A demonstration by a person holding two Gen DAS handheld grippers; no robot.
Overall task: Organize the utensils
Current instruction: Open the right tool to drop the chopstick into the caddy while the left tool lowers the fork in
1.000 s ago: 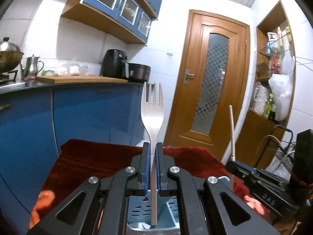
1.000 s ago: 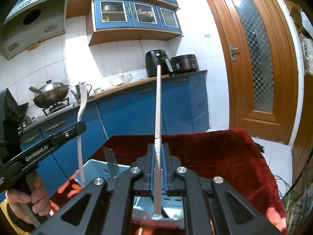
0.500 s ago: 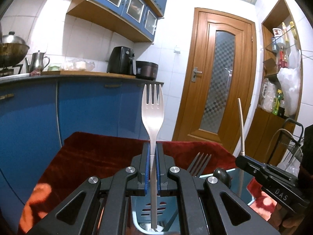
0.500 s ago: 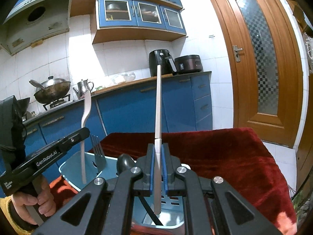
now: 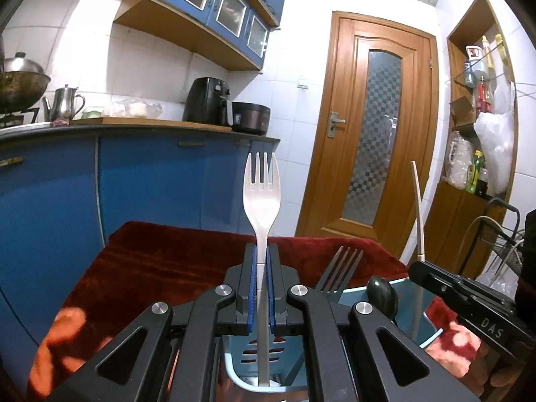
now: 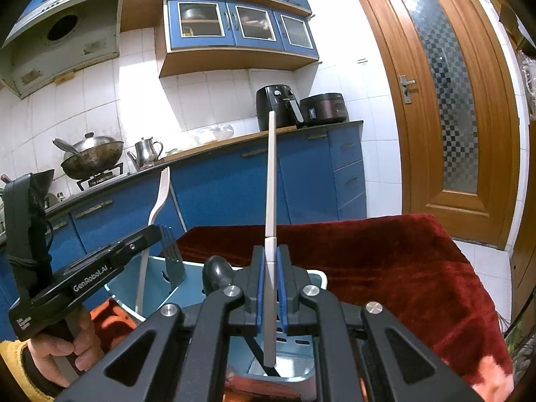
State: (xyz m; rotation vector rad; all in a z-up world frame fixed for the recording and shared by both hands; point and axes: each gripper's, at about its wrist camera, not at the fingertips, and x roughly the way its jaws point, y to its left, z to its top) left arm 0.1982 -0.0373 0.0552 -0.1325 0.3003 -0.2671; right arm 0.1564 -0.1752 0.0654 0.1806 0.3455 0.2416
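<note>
While clamped, fork (image 5: 261, 197) stands inside bin (image 5: 415, 293).

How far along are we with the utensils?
Done: a dark fork and a black-handled utensil stand in the blue holder. In hand: the left claw grips a white fork, the right claw a white stick, both lowered into the holder. Left: release them.

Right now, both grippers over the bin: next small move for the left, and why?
Probably open the left gripper and let the fork drop. It is shut on the handle, fork upright, tines up, and the handle's lower end already sits down inside the blue bin, near its floor. A metal fork already stands there, so release looks right.
</note>
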